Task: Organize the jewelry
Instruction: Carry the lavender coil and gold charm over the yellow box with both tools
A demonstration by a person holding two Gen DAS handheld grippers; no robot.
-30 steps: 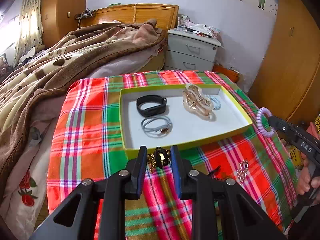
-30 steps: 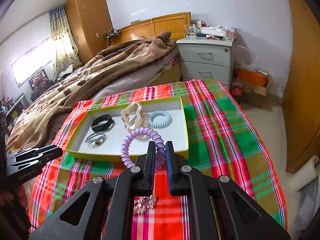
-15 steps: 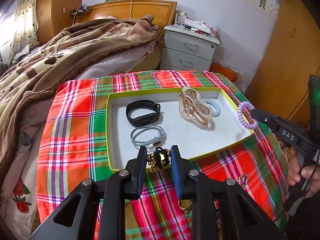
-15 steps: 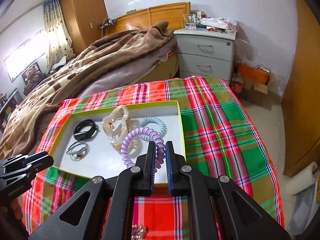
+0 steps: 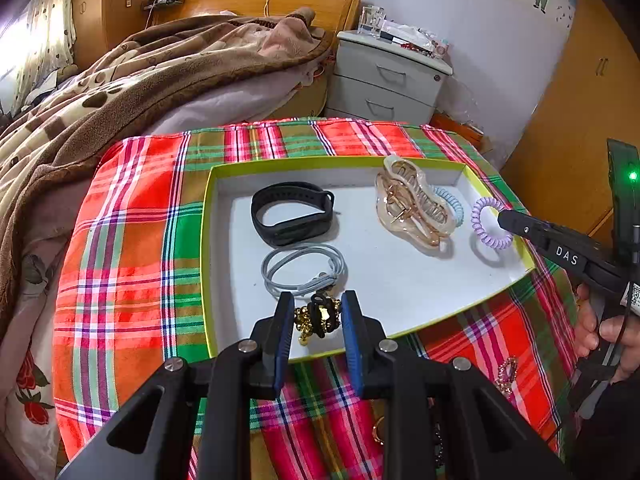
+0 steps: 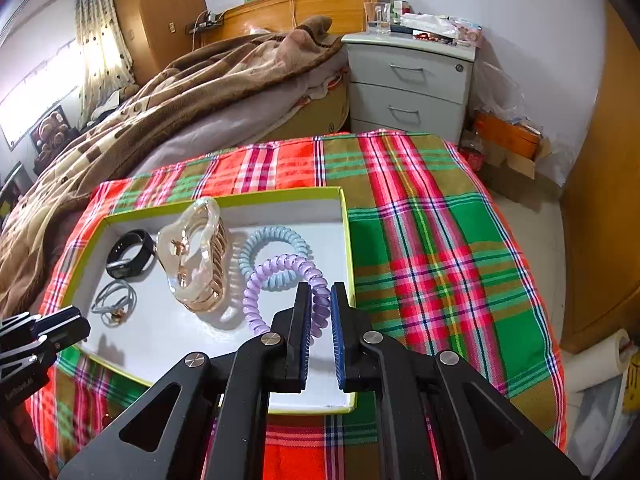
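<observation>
- The purple coil hair tie (image 6: 280, 288) is clamped in the right gripper (image 6: 320, 320), hanging over the tray (image 6: 344, 240) just ahead of its fingers.
- The left gripper (image 5: 316, 320) pinches a black-and-gold ornament (image 5: 320, 316) above the tray's near edge.
- Risk: released this close to the rim, either piece could bounce out onto the plaid cloth (image 6: 420, 240).
- Since a second ago both grippers have moved forward and lower, from the cloth to over the tray.

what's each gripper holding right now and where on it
Right gripper pinches the purple spiral hair tie by one side of its loop. Left gripper clamps a black-and-gold beaded piece across its middle.
</observation>
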